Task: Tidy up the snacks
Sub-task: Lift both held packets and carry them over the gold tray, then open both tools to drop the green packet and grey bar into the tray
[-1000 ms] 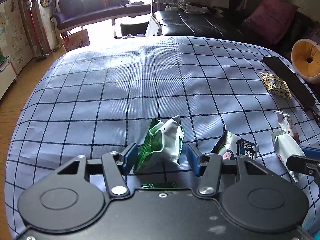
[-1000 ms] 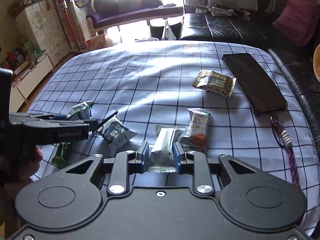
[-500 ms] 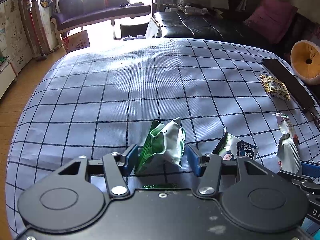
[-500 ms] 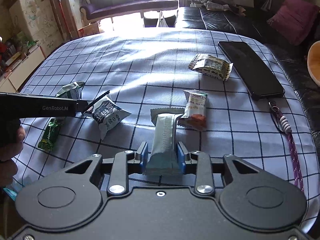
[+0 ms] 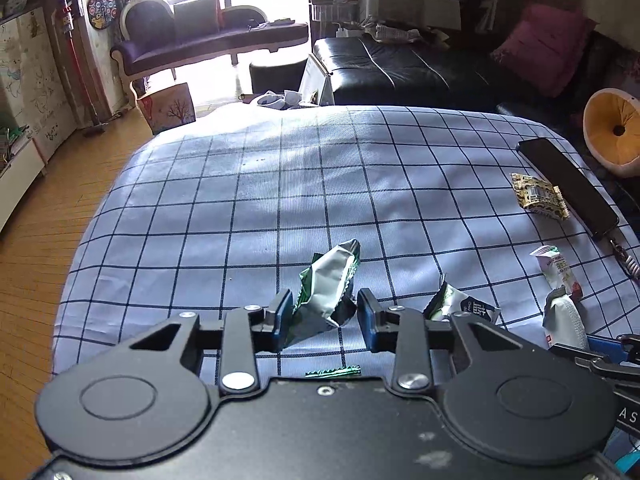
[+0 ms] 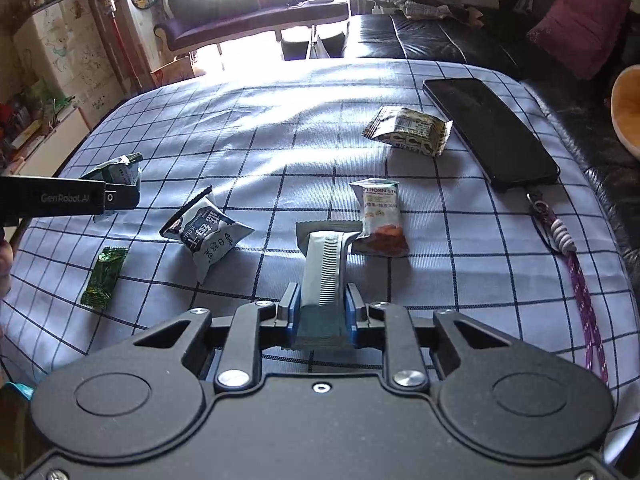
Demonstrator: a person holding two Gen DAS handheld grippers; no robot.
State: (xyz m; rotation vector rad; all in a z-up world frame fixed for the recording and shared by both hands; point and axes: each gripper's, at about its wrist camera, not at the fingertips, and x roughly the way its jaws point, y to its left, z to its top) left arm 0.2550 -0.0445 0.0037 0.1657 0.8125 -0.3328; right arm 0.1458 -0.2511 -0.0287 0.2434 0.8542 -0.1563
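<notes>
My left gripper (image 5: 325, 320) is shut on a crumpled green and silver snack bag (image 5: 330, 280) and holds it above the checked cloth (image 5: 280, 208). My right gripper (image 6: 321, 312) is shut on a grey snack bar (image 6: 324, 268), lifted off the cloth. On the cloth lie a dark blue and white packet (image 6: 208, 236), an orange and white packet (image 6: 380, 220), a yellow patterned packet (image 6: 408, 130) and a small green candy (image 6: 105, 276). The left gripper also shows at the left edge of the right wrist view (image 6: 120, 194).
A black phone (image 6: 488, 132) with a purple cord (image 6: 580, 288) lies along the right side of the cloth. A black sofa (image 5: 400, 68) stands behind the table. Wooden floor (image 5: 36, 240) is at the left.
My right gripper has lifted the grey bar off the cloth and pulled it back. My left gripper has risen with the green bag, its jaws a little closer.
</notes>
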